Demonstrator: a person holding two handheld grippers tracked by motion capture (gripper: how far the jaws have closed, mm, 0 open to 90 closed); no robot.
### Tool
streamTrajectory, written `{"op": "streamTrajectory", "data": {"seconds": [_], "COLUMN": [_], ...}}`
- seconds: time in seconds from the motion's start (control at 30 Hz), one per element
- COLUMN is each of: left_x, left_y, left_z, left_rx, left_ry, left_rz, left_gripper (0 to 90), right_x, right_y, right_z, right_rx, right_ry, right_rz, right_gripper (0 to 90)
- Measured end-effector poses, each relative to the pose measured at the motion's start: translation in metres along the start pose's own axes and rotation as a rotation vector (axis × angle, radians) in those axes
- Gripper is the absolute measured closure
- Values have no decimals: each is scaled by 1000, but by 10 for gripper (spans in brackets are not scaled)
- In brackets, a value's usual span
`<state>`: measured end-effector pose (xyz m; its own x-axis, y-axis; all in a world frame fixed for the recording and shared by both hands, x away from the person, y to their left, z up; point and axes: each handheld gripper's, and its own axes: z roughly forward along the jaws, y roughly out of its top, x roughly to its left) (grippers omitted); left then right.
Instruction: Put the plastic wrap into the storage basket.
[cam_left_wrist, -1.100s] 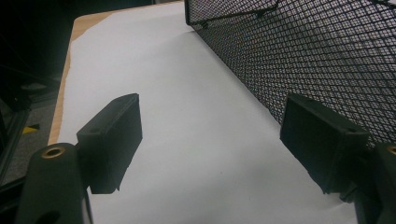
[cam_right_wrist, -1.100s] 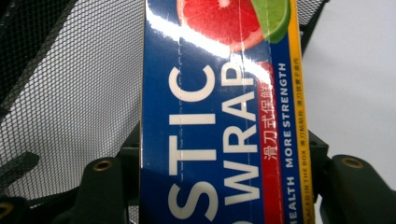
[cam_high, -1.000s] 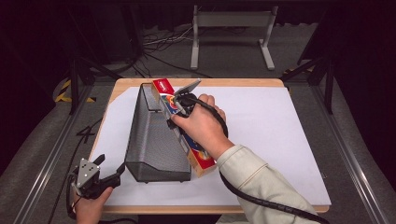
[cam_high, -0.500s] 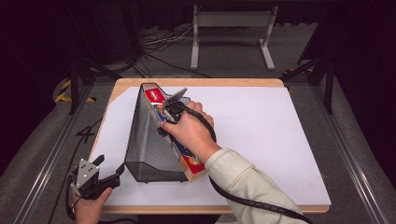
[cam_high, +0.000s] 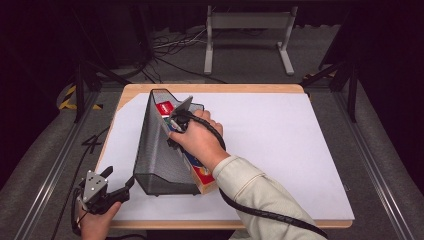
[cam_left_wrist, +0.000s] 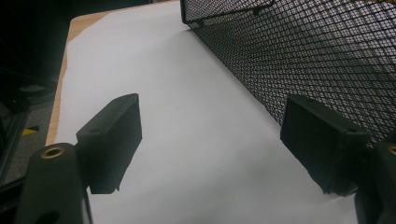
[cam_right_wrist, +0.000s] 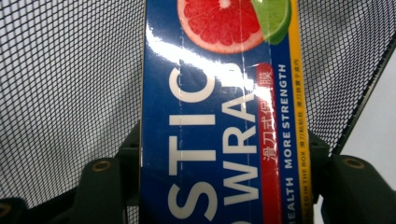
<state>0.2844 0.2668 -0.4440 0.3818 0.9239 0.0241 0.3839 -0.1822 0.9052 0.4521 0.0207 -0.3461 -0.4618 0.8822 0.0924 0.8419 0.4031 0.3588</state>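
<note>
Evidently, the plastic wrap box (cam_right_wrist: 219, 112) was being fed lengthwise into the black mesh file holder (cam_high: 155, 150), its far end already inside by the tall back wall and its near end jutting from the low front. The right claw (cam_high: 175, 125) was clamped across the box's width, one jaw on each long edge, probably so it would slide in straight along the holder's wall. The left claw (cam_left_wrist: 210, 140) rested released at the desk's (cam_high: 300, 150) near corner, just beside the holder's mesh, perhaps ready to steady it.
</note>
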Motion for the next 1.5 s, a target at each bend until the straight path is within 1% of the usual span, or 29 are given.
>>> {"op": "streamTrajectory", "data": {"seconds": [0.03,0.07,0.2,0.43,0.6,0.73,0.87,0.9,0.97,1.0,1.07,1.13,1.17,1.2,1.23,1.27,1.3,1.33,1.43,1.5], "left_x": [0,1,2,4,4,4,4,4,4,4,4,4,4,4,4,5,5,5,5,5], "left_y": [0,-1,-3,-6,-6,-5,-5,-5,-5,-5,-5,-5,-5,-5,-5,-5,-5,-5,-6,-6], "left_z": [0,-1,-5,-11,-10,-9,-8,-8,-8,-8,-8,-8,-9,-9,-9,-9,-9,-9,-9,-8], "left_rx": [0,2,0,0,1,3,1,2,2,2,1,1,0,-1,0,-2,-2,-2,1,2], "left_ry": [0,3,12,25,23,21,16,14,14,14,15,16,16,16,16,17,17,17,18,18], "left_rz": [0,0,-11,-18,-19,-18,-16,-13,-13,-12,-17,-17,-19,-19,-15,-17,-17,-17,-18,-18], "left_gripper": [216,216,216,216,216,216,216,216,216,216,216,216,216,216,216,216,216,216,216,216], "right_x": [0,1,3,4,4,4,3,4,5,5,6,7,6,5,4,3,2,0,-6,-11], "right_y": [0,2,3,6,7,7,5,5,6,6,8,9,9,9,9,10,10,9,4,3], "right_z": [0,2,3,3,3,3,10,12,13,14,14,14,14,13,12,10,6,4,-2,-9], "right_rx": [0,19,30,51,62,69,108,106,71,66,75,74,67,44,28,-12,-27,-36,-70,-120], "right_ry": [0,-6,-14,-21,-19,-20,-42,-45,-49,-51,-53,-63,-58,-52,-43,-20,5,20,54,83], "right_rz": [0,-7,-10,-1,3,-2,-20,-19,-22,-18,-25,-43,-55,-67,-69,-67,-63,-85,-88,-92], "right_gripper": [397,397,396,395,393,392,388,388,388,387,386,385,377,370,341,290,254,240,229,209]}}
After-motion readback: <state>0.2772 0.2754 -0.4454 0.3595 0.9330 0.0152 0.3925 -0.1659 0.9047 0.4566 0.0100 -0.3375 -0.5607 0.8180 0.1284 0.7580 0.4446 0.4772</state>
